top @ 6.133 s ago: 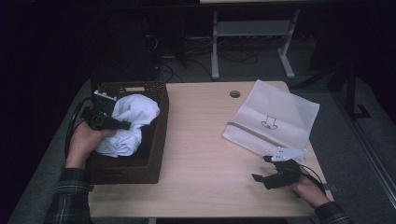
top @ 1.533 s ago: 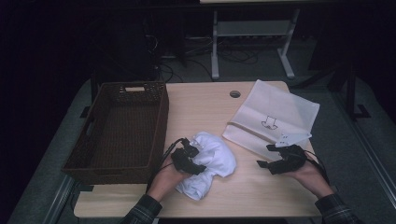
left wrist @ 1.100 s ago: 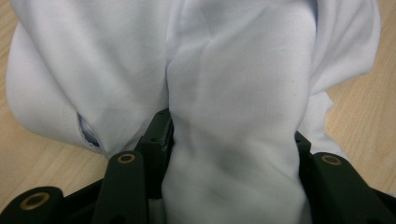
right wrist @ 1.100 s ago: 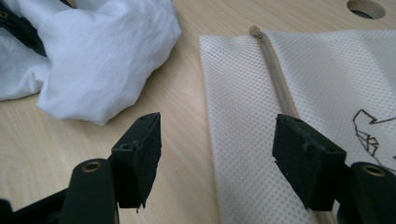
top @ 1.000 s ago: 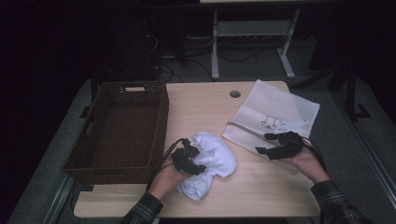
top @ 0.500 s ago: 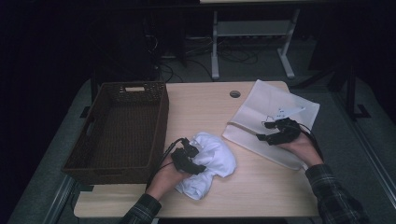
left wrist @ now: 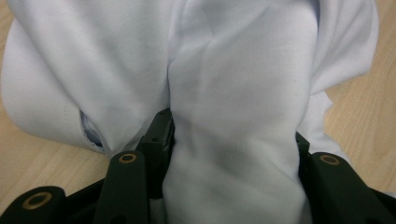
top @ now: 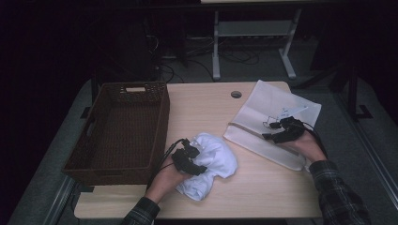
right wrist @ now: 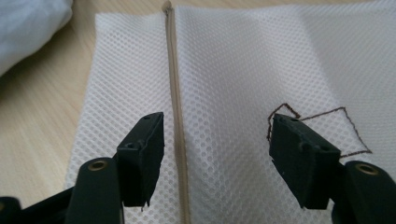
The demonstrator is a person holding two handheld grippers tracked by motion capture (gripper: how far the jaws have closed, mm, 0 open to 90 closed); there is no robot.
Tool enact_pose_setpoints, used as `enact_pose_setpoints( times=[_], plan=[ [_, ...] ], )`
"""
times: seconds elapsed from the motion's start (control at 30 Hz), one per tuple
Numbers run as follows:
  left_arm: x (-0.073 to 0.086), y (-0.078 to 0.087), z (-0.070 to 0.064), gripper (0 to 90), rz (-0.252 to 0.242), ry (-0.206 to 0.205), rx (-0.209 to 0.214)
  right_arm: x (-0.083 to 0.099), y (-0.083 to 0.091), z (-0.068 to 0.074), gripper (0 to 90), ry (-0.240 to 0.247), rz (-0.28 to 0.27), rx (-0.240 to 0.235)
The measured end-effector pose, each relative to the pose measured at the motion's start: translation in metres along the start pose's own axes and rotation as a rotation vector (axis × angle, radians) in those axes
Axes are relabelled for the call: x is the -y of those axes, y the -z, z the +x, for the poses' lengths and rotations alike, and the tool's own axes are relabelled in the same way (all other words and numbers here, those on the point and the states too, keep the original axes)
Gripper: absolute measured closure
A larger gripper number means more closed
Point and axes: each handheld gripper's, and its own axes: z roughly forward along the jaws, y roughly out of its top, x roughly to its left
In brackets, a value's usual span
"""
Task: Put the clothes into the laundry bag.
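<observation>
Laundry bagging looks to be the work in hand: a crumpled white cotton garment [top: 209, 165] lies on the pale wooden table [top: 197, 108], just beside the empty dark woven basket [top: 123, 129], and a flat white mesh laundry bag [top: 270, 122] lies to its right, near the table's far right corner.

The left gripper [top: 188, 159] has its jaws closed on a thick fold of the garment; in the left gripper view the cloth [left wrist: 233, 140] bulges up between the two black jaws and hides their tips. The right gripper [top: 281, 132] hovers over the bag with its jaws well apart, holding nothing. In the right gripper view the beige zip seam [right wrist: 176, 116] runs up between the jaws, nearer the left one, and a thin brown thread loop [right wrist: 317, 119] lies by the right jaw on the mesh [right wrist: 243, 60].

The step in hand is probably opening the bag. To do it well, the right gripper should come down squarely at the seam and pinch only the top mesh layer beside the zip, so the mouth lifts open rather than the whole bag sliding. The thread loop could snag, so it is best kept clear. The left gripper should keep its hold firm and lift the garment fully off the table before moving it across.
</observation>
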Motion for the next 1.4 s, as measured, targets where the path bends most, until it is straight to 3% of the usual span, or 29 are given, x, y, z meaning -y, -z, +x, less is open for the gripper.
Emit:
enact_pose_setpoints(
  times=[0.33,0.53,0.77,1.23,1.4],
  plan=[
    [0.000,0.000,0.000,50.9,-0.004,0.002,0.001,0.009,-0.009,-0.008,56.3,-0.017,0.039,0.016],
    [0.000,0.000,0.000,50.9,-0.001,0.000,-0.001,0.008,-0.014,-0.003,71.8,0.004,0.066,0.037],
    [0.000,0.000,-0.001,51.0,-0.001,-0.002,-0.003,0.006,-0.018,0.003,83.0,0.027,0.065,0.063],
    [0.000,0.000,-0.001,51.2,0.000,-0.003,-0.013,-0.018,-0.035,0.030,87.3,0.035,0.038,0.047],
    [0.000,0.000,-0.002,51.7,0.001,-0.006,-0.019,-0.025,-0.033,0.034,87.5,0.035,0.011,0.044]
  ],
)
